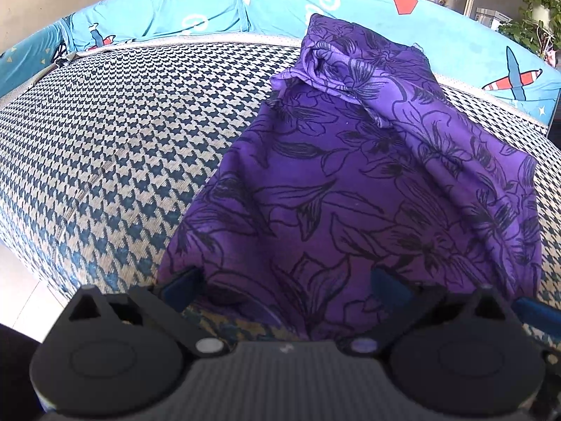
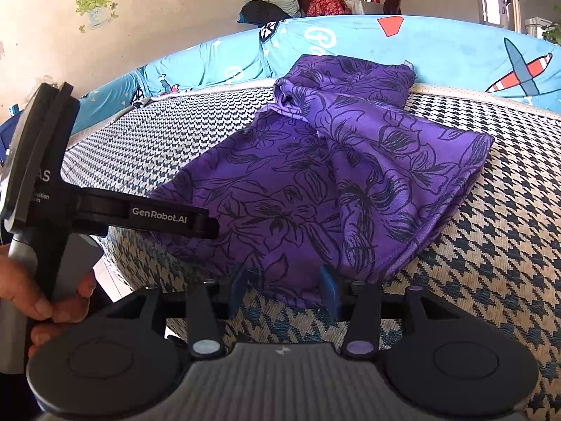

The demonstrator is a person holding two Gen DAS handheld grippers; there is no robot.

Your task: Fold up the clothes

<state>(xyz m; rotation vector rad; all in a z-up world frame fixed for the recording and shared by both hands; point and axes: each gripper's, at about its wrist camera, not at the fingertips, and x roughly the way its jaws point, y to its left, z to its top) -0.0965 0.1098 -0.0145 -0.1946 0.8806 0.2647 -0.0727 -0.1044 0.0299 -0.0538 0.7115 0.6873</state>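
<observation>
A: Two grippers at one purple garment (image 1: 350, 182), both low at the near edge of a houndstooth cushion (image 1: 115, 140). Where does the garment lie?

B: On the cushion, from six o'clock up toward one o'clock in the left wrist view. Its far end is bunched against a blue backrest (image 1: 210, 10) printed with planes. A folded layer runs along its right side.

A: And the left gripper (image 1: 285, 282)?

B: Released. Its blue fingers (image 1: 182, 286) stand wide apart at six o'clock, resting on the garment's near hem, with cloth lying between them but not pinched.

A: The right gripper (image 2: 285, 289)?

B: Also released, though its gap is narrower. Its blue fingers (image 2: 329, 289) sit at six o'clock in its own view, either side of the hem's near corner. The pads do not seem to press the cloth.

A: Anything else?

B: In the right wrist view, at nine o'clock, the left gripper's black body (image 2: 105, 210) reaches over the garment's left edge, and a hand (image 2: 42, 298) grips its handle at eight o'clock. A wall with plant stickers (image 2: 94, 0) is at eleven o'clock.
</observation>
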